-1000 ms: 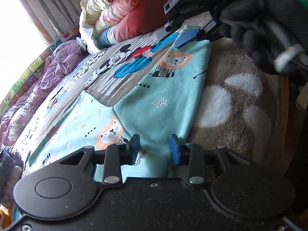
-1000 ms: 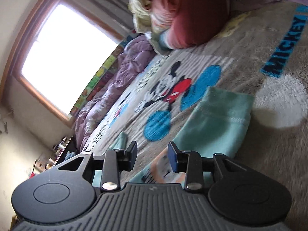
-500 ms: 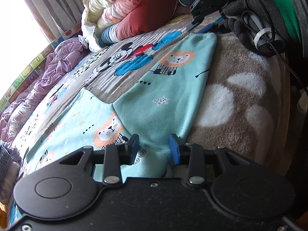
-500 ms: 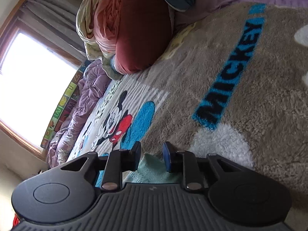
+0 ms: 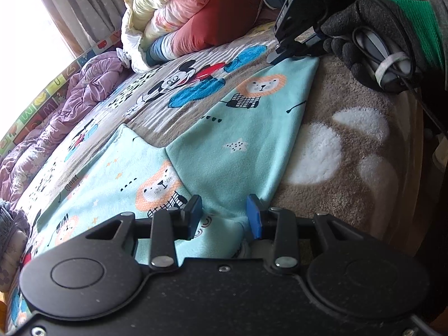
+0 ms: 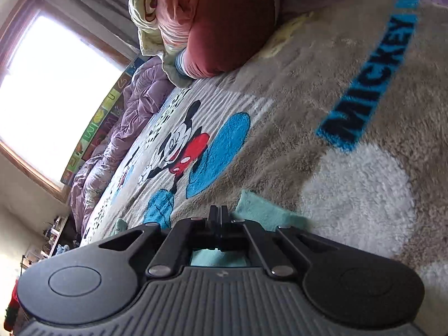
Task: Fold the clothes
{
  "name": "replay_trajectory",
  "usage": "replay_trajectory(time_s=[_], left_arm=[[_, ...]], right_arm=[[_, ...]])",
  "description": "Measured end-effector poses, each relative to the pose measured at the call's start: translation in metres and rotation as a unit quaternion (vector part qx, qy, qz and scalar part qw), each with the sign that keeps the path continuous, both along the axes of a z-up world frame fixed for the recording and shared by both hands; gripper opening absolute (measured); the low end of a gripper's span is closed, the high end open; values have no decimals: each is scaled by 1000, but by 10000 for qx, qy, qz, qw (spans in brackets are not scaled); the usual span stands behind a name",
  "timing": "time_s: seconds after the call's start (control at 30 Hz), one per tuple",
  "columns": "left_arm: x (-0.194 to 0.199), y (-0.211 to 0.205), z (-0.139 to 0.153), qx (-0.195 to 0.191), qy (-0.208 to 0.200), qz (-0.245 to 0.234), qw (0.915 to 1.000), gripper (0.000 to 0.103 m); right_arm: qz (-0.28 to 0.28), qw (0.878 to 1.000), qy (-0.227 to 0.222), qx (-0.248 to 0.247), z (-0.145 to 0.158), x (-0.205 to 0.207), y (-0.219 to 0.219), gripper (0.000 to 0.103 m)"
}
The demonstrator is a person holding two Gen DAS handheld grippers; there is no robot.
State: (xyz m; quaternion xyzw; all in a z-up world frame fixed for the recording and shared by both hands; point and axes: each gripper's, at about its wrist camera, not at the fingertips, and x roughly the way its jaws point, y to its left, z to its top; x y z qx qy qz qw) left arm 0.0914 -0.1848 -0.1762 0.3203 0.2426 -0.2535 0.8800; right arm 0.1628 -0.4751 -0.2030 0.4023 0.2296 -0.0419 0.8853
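This is a bedroom in a home, likely one a child uses. A bed fills both views, spread with a plush Mickey Mouse blanket lettered "MICKEY". A rumpled purple quilt lies along the bed's far side below a strip of alphabet tiles. Pillows and bedding are heaped at one end. A wood-framed window with grey curtains lets in daylight.

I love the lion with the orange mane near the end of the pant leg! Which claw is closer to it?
Right. The right claw is pinching the pant leg's far end, just past that lion. The left claw is at the other end of the leg.
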Motion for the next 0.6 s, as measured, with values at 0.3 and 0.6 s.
replay_trajectory(time_s=[0.3,0.6], left_arm=[[-24,11,26,-173,207,-72,9996,49],[-74,89,93,-736,-119,169,9971,53]], right_arm=[[-854,9950,-272,-437,8,-38,-6,42],[-171,9891,-811,-1214,43,-78,49,44]])
